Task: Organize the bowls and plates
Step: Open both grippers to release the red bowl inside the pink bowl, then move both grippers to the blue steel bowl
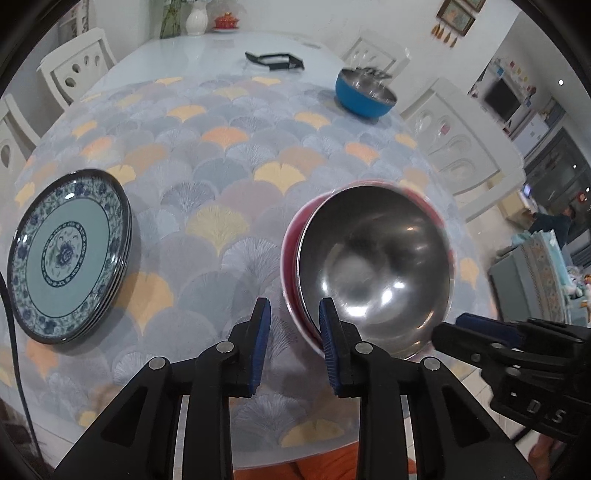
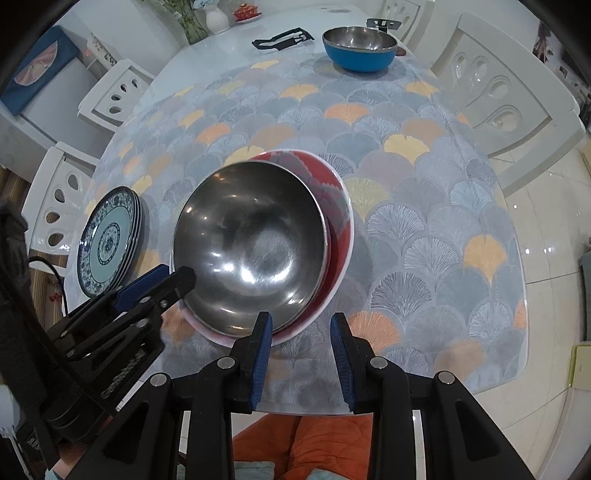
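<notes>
Left wrist view
Left gripper [image 1: 295, 343]: jaws apart with nothing between them; the right finger's blue pad [image 1: 328, 332] lies against the near rim of the bowl stack, the left pad over bare cloth.
Bowl stack: a steel bowl [image 1: 376, 266] sits tilted inside a red bowl [image 1: 291, 254], near the table's front edge.
Plates [image 1: 70, 254]: a stack of blue-patterned plates (about 4 rims show) well to the left of the bowls, flat on the cloth.
Blue bowl [image 1: 364, 94]: far side of the table, steel inside, well apart from the stack.
Tablecloth [image 1: 229, 177]: fan pattern in grey, yellow and orange.
Black frame [image 1: 275, 61]: lies on the bare white table beyond the cloth.
Right gripper [image 1: 476, 332]: comes in from the lower right, its tip just beside the stack's near right rim.
Chairs [image 1: 77, 64]: white, around the table.

Right wrist view
Right gripper [image 2: 301, 345]: jaws apart and empty; the left pad touches the stack's near rim.
Steel bowl [image 2: 251, 243]: nested off-centre in the red bowl [image 2: 338, 221], leaning left.
Left gripper [image 2: 166, 277]: reaches the stack's left rim (its tip overlaps the steel bowl's edge).
Plates [image 2: 109, 242]: left of the bowls, partly behind the left gripper.
Blue bowl [image 2: 360, 48]: far end, near a chair [image 2: 495, 85].
Vase [image 2: 217, 18]: at the table's far edge beside a small red pot [image 2: 246, 10].
</notes>
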Demonstrator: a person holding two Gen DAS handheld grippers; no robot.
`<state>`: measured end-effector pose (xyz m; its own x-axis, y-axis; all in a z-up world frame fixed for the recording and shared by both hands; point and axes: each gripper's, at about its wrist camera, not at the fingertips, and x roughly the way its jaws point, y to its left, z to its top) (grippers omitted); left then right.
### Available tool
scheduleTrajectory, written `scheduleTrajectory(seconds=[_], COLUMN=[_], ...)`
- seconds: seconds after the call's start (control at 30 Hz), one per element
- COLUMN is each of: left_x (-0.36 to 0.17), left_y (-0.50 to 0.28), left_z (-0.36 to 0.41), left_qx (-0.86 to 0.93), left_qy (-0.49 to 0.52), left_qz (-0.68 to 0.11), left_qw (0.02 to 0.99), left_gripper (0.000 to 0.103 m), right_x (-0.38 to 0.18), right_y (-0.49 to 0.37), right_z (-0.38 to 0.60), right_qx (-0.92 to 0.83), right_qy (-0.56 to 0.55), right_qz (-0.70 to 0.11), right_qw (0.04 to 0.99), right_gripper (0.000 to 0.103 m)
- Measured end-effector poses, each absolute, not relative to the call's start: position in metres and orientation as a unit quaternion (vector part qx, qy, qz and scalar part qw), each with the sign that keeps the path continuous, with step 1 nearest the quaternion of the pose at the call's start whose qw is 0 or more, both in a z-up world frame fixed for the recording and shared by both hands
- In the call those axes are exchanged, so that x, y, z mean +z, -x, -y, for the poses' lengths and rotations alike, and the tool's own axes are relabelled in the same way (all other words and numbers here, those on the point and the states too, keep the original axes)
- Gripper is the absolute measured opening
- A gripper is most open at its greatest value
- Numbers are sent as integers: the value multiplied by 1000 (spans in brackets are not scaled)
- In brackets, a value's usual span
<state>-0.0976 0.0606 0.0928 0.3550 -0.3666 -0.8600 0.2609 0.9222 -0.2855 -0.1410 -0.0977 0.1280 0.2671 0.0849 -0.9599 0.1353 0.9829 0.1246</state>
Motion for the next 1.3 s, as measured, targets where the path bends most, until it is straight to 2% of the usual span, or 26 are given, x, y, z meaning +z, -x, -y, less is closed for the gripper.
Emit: scheduleTrajectory(seconds=[0.33, 0.4, 0.57, 0.7, 0.73, 0.8, 0.87, 0.9, 0.93, 1.3], left_x=[133, 142, 162, 177, 181, 188, 191, 191, 192, 162], left_y=[79, 70, 38, -1, -13, -39, -61, -77, -86, -199], left_z=[-70, -69, -65, -55, -52, -45, -38, -34, -31, 52], left_qx=[-209, -212, -221, -228, -230, -234, -234, -232, -229, -278], left_qy=[77, 78, 86, 82, 81, 85, 87, 92, 97, 83], left_qz=[-495, -489, -477, -465, -463, -458, -460, -458, -455, -476], left_qw=[840, 842, 846, 852, 852, 853, 852, 853, 855, 830], left_gripper=[24, 24, 24, 25, 31, 34, 47, 62, 68, 67], right_x=[166, 172, 188, 199, 201, 206, 210, 211, 212, 179], right_y=[128, 120, 92, 59, 49, 29, 9, -1, -13, -116], right_z=[107, 109, 120, 137, 144, 156, 169, 175, 183, 252], right_qx=[-9, -6, -11, -22, -25, -34, -46, -53, -58, -99], right_qy=[-95, -97, -103, -111, -117, -127, -134, -137, -140, -195], right_qz=[-567, -561, -548, -542, -540, -534, -527, -524, -522, -508], right_qw=[818, 822, 830, 833, 833, 835, 838, 839, 840, 833], right_gripper=[32, 35, 54, 56, 57, 61, 66, 66, 66, 66])
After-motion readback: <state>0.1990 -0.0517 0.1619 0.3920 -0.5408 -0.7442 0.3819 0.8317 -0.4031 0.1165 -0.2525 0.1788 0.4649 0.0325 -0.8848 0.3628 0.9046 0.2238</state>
